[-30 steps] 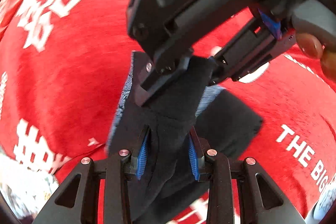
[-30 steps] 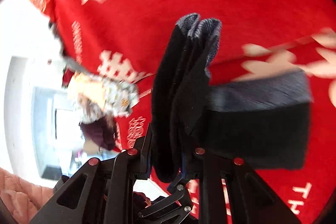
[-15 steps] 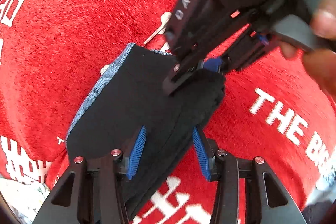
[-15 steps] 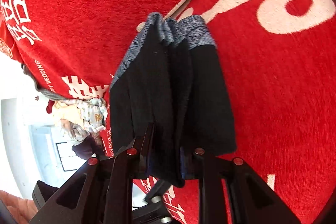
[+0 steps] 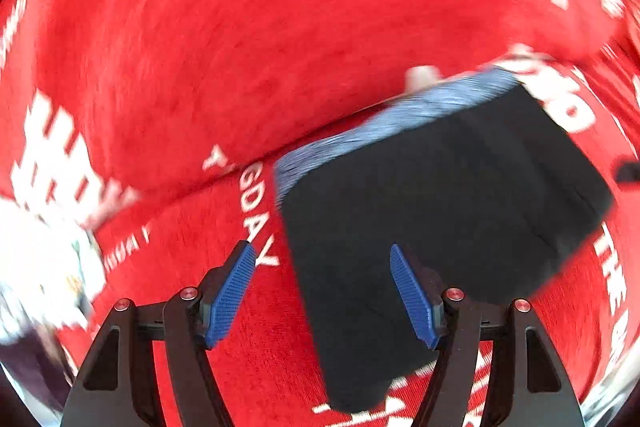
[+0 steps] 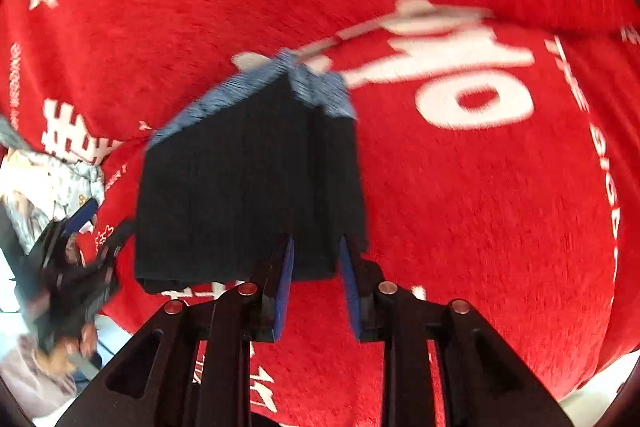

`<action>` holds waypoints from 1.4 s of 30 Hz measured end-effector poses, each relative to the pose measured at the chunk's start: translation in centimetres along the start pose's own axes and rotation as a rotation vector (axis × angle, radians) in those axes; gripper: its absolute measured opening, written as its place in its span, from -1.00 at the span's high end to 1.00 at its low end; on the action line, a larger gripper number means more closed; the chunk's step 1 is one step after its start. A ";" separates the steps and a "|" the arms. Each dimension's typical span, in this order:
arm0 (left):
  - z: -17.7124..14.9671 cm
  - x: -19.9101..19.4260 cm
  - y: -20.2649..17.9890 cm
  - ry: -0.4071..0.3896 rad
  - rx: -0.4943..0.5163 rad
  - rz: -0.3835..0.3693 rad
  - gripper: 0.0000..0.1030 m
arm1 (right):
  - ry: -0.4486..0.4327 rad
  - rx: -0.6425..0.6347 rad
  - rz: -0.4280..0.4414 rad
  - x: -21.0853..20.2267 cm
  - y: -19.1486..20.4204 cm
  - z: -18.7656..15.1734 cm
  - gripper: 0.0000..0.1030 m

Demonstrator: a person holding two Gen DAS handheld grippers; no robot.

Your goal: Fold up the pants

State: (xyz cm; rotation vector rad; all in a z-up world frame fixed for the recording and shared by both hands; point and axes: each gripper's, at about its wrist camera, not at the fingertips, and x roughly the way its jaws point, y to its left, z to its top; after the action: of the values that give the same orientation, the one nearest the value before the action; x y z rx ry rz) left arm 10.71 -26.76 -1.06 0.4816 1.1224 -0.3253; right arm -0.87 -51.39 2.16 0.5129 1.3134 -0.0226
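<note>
The black pants (image 5: pixel 436 215) with a blue-grey waistband lie folded into a compact block on the red cloth. They also show in the right wrist view (image 6: pixel 248 179). My left gripper (image 5: pixel 324 291) is wide open and empty, with the left edge of the pants between its fingers. My right gripper (image 6: pixel 316 271) is open a little at the near edge of the fold, its blue pads apart from the cloth. The left gripper shows at the left edge of the right wrist view (image 6: pixel 76 251).
A red cloth (image 6: pixel 480 187) with white lettering covers the whole surface. A pile of pale patterned clothes (image 6: pixel 48 183) lies off its left edge, also seen in the left wrist view (image 5: pixel 36 267). The cloth's edge drops away at lower left.
Both grippers have let go of the pants and drawn back. The left gripper opened wide and moved left, away from the right gripper. The pants now rest flat on the cloth.
</note>
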 end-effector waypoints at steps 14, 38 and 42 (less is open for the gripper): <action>-1.4 7.1 4.5 0.183 -0.291 -0.188 -0.40 | 0.046 -0.084 -0.128 6.4 3.7 -0.1 0.51; -4.0 6.6 9.3 0.221 -0.347 -0.190 -0.68 | 0.028 -0.081 -0.147 6.3 5.5 -0.7 0.12; -4.6 5.7 8.3 0.249 -0.312 -0.211 -0.68 | 0.043 -0.100 -0.165 6.1 6.4 -0.8 -0.09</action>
State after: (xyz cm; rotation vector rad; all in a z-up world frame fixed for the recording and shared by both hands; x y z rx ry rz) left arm 13.40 -17.32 -6.24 0.1286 1.4433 -0.2709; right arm 1.97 -43.72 -1.40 0.3206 1.3890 -0.0820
